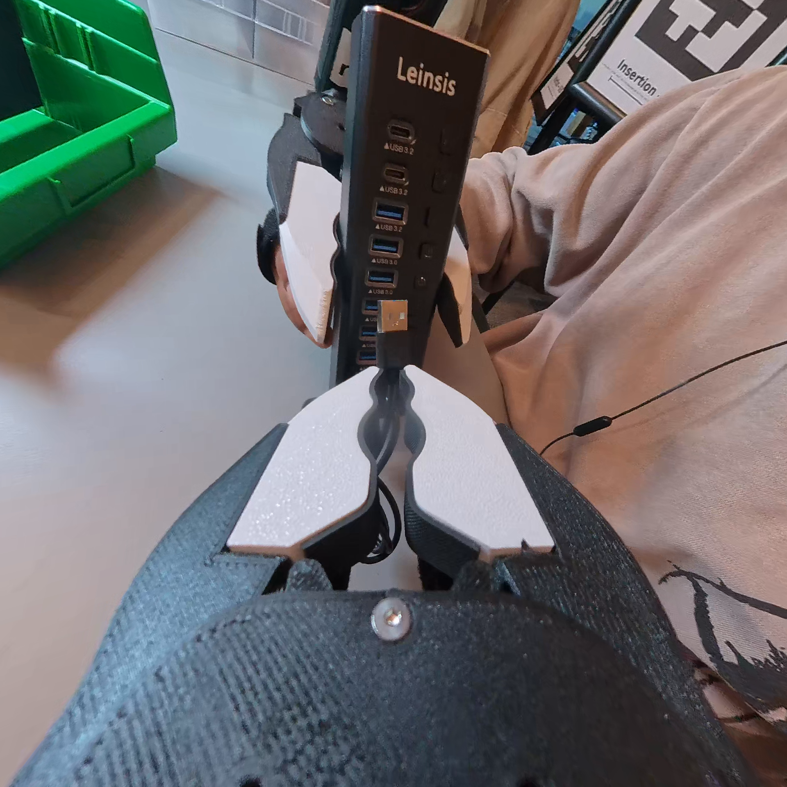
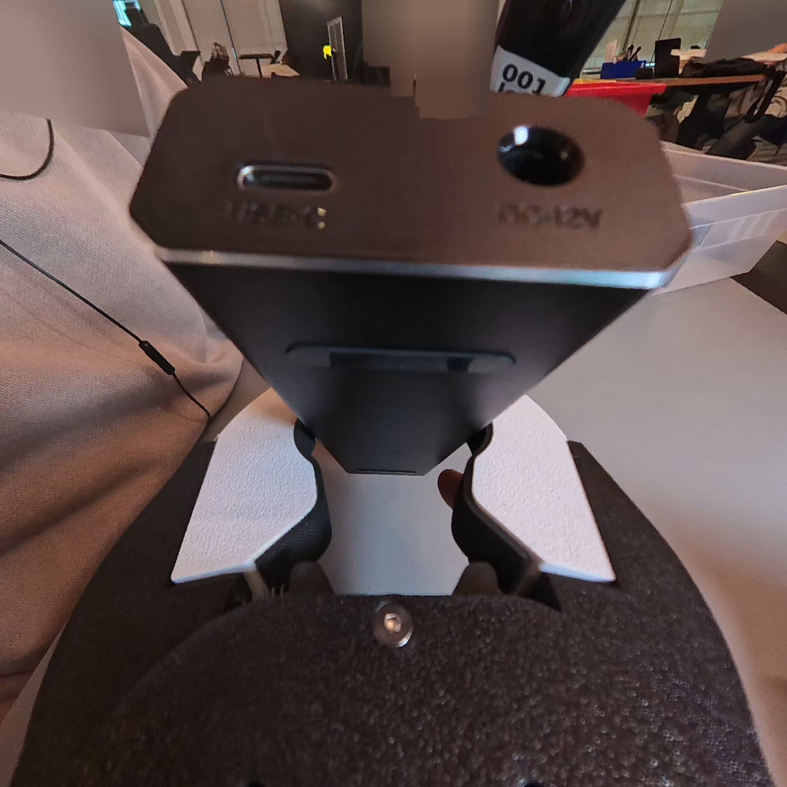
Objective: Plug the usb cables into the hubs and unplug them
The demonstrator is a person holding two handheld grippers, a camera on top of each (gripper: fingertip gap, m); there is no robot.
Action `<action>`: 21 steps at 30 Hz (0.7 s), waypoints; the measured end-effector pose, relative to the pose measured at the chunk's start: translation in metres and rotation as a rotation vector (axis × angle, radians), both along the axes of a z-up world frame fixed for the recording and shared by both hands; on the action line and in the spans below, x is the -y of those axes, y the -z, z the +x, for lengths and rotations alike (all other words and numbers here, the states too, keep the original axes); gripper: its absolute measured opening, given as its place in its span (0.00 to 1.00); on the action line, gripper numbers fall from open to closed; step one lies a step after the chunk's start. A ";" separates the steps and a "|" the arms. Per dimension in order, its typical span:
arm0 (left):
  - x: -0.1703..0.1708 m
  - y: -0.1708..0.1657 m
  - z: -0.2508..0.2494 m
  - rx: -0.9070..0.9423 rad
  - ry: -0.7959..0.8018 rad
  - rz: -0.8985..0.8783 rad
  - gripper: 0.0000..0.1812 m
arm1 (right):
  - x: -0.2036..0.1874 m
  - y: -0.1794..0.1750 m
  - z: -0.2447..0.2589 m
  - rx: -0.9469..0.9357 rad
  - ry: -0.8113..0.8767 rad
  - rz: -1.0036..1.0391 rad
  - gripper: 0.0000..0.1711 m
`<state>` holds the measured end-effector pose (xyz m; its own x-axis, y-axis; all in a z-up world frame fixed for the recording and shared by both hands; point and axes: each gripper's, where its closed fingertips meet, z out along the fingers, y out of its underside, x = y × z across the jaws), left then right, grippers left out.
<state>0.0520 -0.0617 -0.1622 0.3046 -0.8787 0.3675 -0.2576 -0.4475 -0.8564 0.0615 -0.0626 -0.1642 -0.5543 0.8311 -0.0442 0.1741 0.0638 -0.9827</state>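
Note:
A long black USB hub point(image 1: 404, 179) with a column of ports stands upright, held off the table. My right gripper point(image 1: 392, 289) is shut on its sides about halfway down. In the right wrist view the hub point(image 2: 400, 323) fills the frame end-on, clamped between the right gripper's point(image 2: 394, 443) jaws. My left gripper point(image 1: 389, 374) is shut on a black USB cable point(image 1: 385, 451) just behind its plug. The metal USB-A plug point(image 1: 394, 316) sticks out in front of the hub's lower blue ports, not inserted.
A green plastic bin point(image 1: 81, 140) stands at the left on the pale table point(image 1: 127, 383). A person in a beige sweatshirt point(image 1: 639, 319) is close on the right, with a thin black cord across it. A translucent tray point(image 2: 732, 221) lies at the right. The grippers are tip to tip, or close to it.

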 end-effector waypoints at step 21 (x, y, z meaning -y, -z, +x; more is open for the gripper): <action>-0.045 0.053 -0.079 -0.665 -0.266 0.292 0.14 | -0.045 0.000 -0.008 0.024 0.223 0.021 0.41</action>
<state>-0.0275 -0.0163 -0.2151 0.5948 -0.7782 -0.2017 -0.6745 -0.3466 -0.6519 0.0531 -0.0181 -0.1641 -0.3556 0.9339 -0.0366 0.2092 0.0413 -0.9770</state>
